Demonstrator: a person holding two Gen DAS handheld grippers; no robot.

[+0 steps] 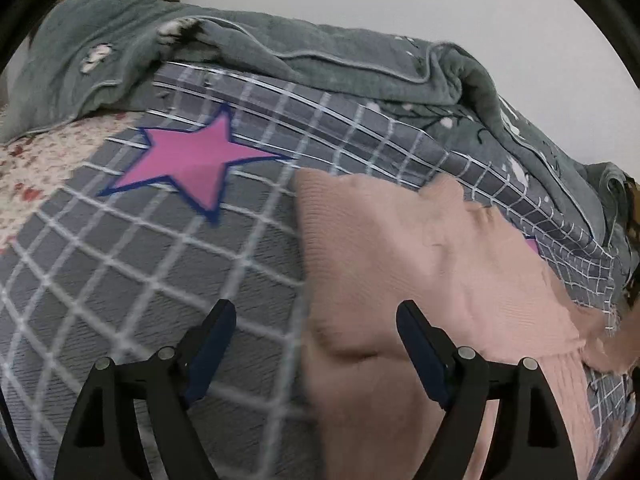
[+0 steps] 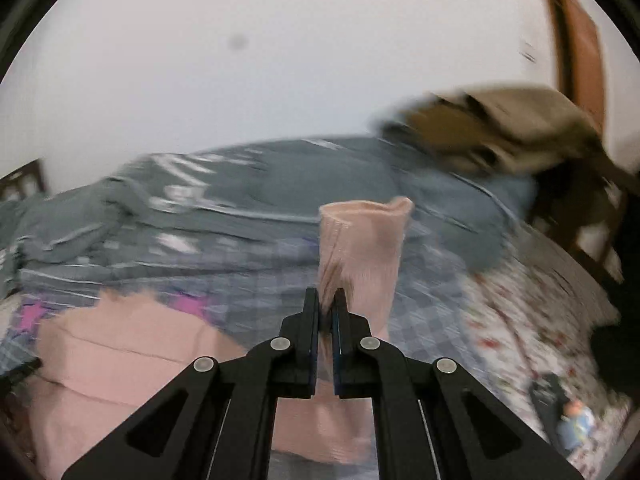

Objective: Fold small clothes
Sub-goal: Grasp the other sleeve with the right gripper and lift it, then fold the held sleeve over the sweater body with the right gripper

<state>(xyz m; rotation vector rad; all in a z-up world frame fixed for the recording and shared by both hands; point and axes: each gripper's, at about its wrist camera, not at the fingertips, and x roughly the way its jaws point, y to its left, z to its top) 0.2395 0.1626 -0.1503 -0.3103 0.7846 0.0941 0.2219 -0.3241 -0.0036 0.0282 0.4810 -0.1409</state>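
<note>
The bed (image 1: 132,264) fills both views, covered by a grey sheet with a white grid and a pink star (image 1: 192,160); a grey-green blanket (image 1: 304,52) is bunched along its far side, and a floral quilt (image 2: 532,320) shows at the right. The pink knit sweater (image 1: 400,248) lies on the sheet, to the right in the left wrist view, its body spread flat and close under that camera. One sleeve (image 2: 364,248) of it stands lifted above the bed. The right tongs (image 2: 329,300) are clamped tight on that sleeve near its lower part, the cuff end rising beyond them. The left tongs (image 1: 316,316) are spread wide and grip nothing, with the sweater's left edge lying between their fingers.

Judging by this, the step in hand is folding a sleeve inward. The next move calls for carrying the sleeve across the body and laying it flat, perhaps with the left tongs steadying the cloth.
</note>
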